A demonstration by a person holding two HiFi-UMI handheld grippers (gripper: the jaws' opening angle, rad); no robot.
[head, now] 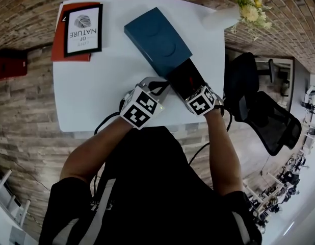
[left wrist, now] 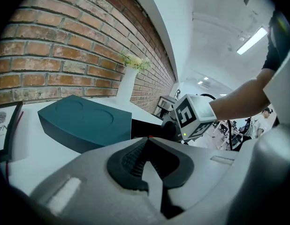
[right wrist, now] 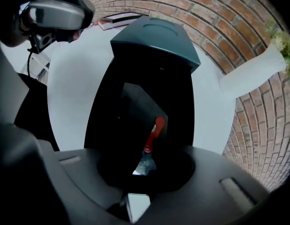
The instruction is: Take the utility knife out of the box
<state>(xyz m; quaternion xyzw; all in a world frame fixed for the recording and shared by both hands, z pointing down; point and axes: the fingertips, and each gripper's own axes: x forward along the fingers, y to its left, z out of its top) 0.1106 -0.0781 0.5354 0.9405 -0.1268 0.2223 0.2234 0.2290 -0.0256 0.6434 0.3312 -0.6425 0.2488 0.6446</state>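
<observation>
While left hand-held gripper (left wrist: pixel 147 141) sits closed | right hand-held gripper (right wrist: pixel 141 184), pointing down, clamps knife (right wrist: pixel 153 132)

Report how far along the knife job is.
Done: the black tray is slid out of the teal box. In hand: the right gripper has its fingers around the utility knife, which lies in the tray. Still to do: lift it clear. The left gripper is shut, empty.

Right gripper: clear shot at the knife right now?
Likely yes. The tray is slid out of the box, the knife lies exposed, and the right gripper sits right over it, nothing between.
</observation>
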